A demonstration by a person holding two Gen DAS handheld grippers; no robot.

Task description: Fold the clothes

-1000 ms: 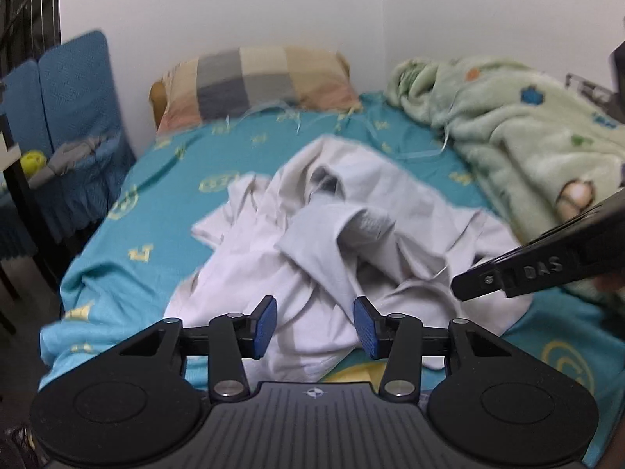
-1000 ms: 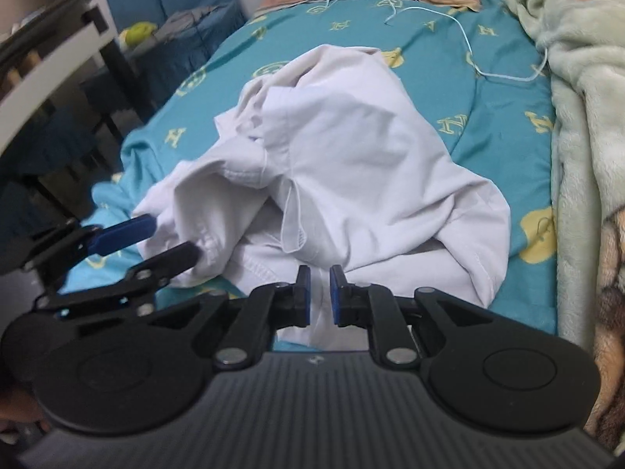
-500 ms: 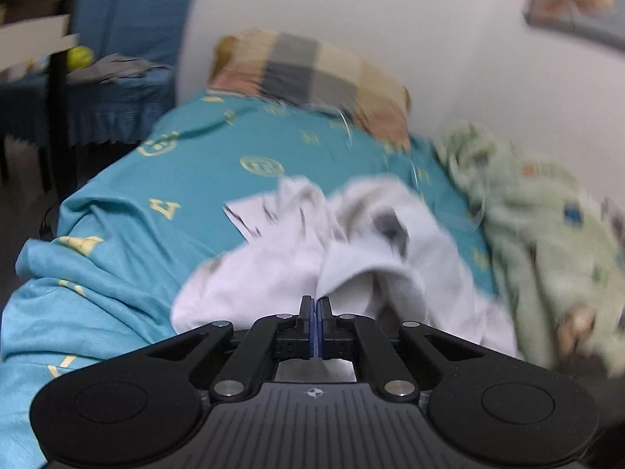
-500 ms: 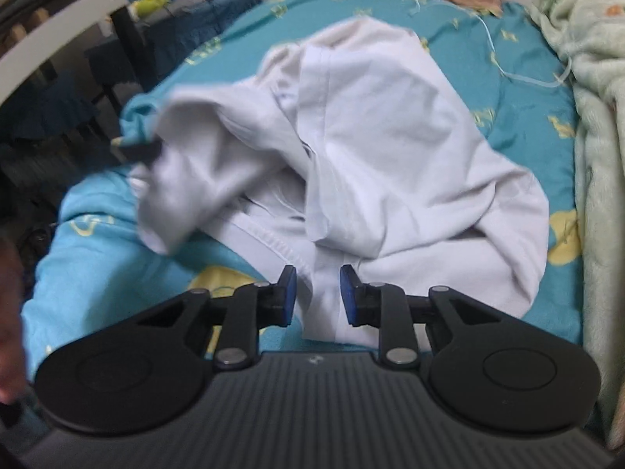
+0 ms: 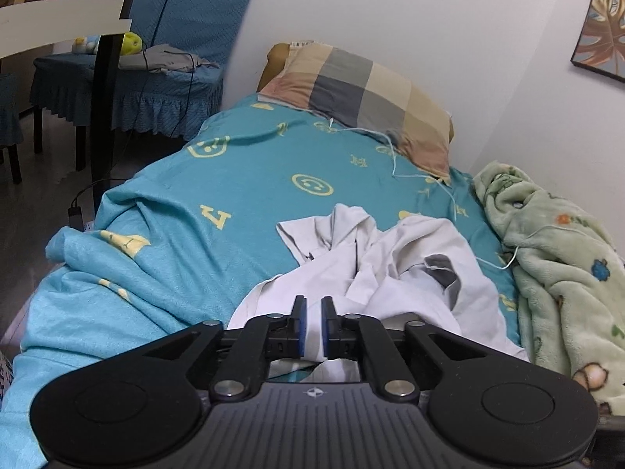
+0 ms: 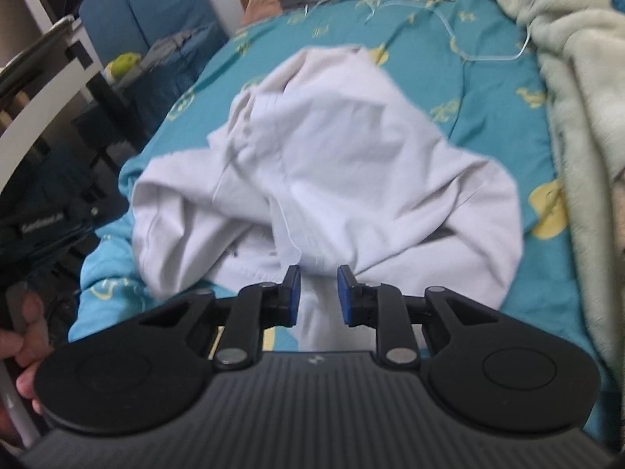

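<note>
The bed carries my crumpled white garment, lying flatter than a second ago. My left hand-held gripper, narrow, is opening over fabric; my right hand-held gripper, slightly wider than before, is closing around a fold.

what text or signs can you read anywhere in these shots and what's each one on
"A": yellow letter printed on the teal bedsheet.
Smiley-face signs, no words: also on the bedsheet.
White lettering on the dark object at the left of the right wrist view: too blurred to read.
Small emblem on the hand-held gripper body: a symbol, no letters.
</note>
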